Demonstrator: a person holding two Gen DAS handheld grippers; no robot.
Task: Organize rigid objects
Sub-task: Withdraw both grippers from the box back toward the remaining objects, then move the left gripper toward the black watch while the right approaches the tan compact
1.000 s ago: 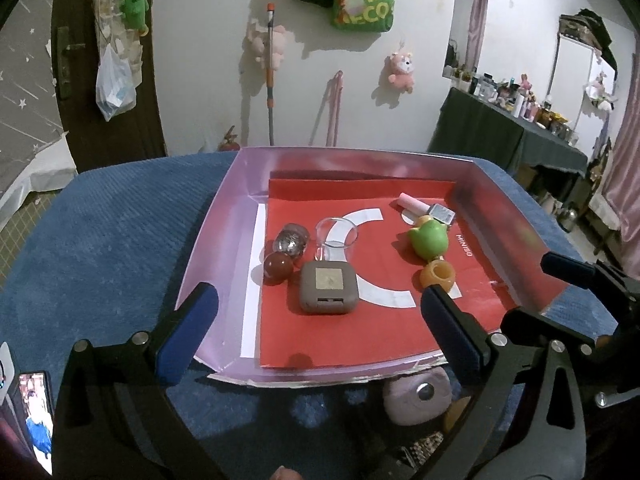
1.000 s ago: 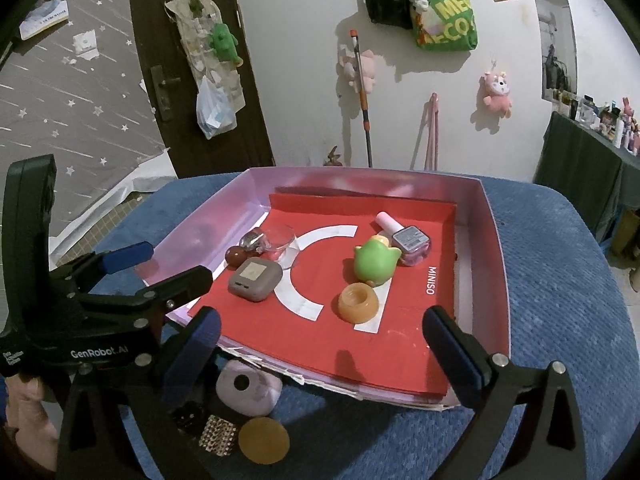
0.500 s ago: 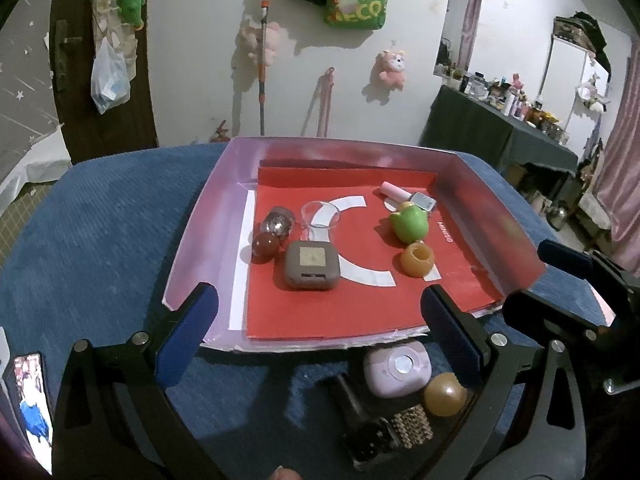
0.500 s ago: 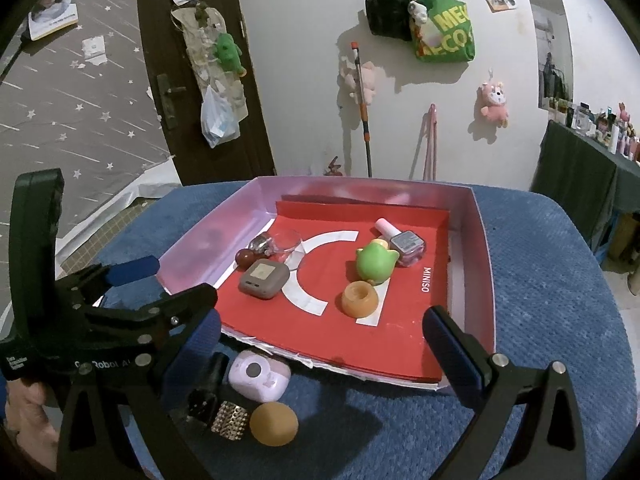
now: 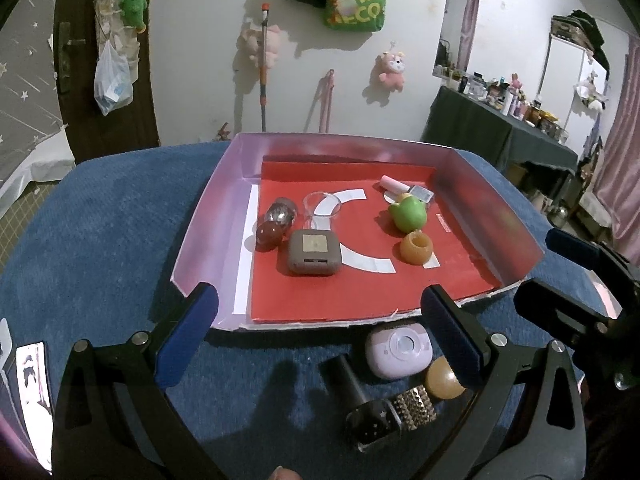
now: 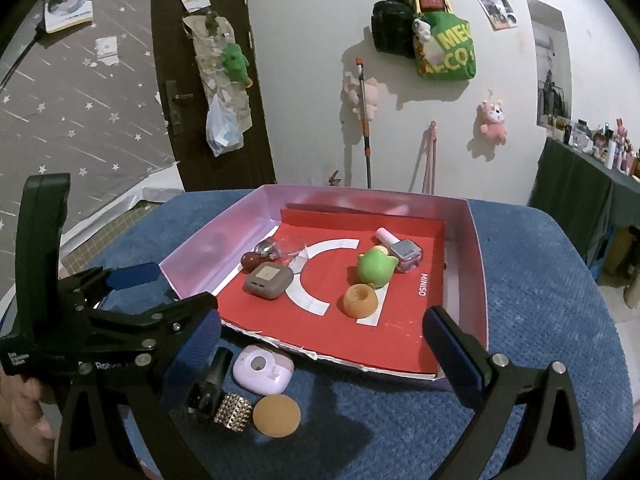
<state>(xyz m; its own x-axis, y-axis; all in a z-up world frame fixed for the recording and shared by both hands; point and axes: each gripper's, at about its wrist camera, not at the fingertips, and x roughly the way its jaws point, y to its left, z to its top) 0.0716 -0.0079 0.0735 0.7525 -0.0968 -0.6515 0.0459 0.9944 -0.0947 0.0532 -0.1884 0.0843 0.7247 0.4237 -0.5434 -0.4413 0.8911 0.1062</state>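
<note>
A pink tray [image 5: 208, 216] with a red liner holds a brown square case [image 5: 314, 252], a green toy [image 5: 408, 214], an orange ring [image 5: 417, 247], a nail polish bottle [image 5: 404, 190], a clear cup [image 5: 322, 206] and two small balls [image 5: 276, 224]. In front of the tray lie a lilac case [image 5: 398, 350], a tan disc [image 5: 442, 378] and a black studded bottle [image 5: 380, 408]. My left gripper [image 5: 320, 320] is open and empty over the tray's near edge. My right gripper [image 6: 324, 336] is open too, right of the lilac case [image 6: 262, 368].
Everything rests on a blue cloth surface [image 5: 100, 220] with rounded edges. A phone [image 5: 34, 392] lies at the near left. A dark door [image 6: 200, 80] and a white wall stand behind. A dark table [image 5: 500, 132] crowded with bottles is at the far right.
Both grippers have drawn back from the tray, so the lilac case, the disc and the studded bottle now show fully in front of it. Both stay open.
</note>
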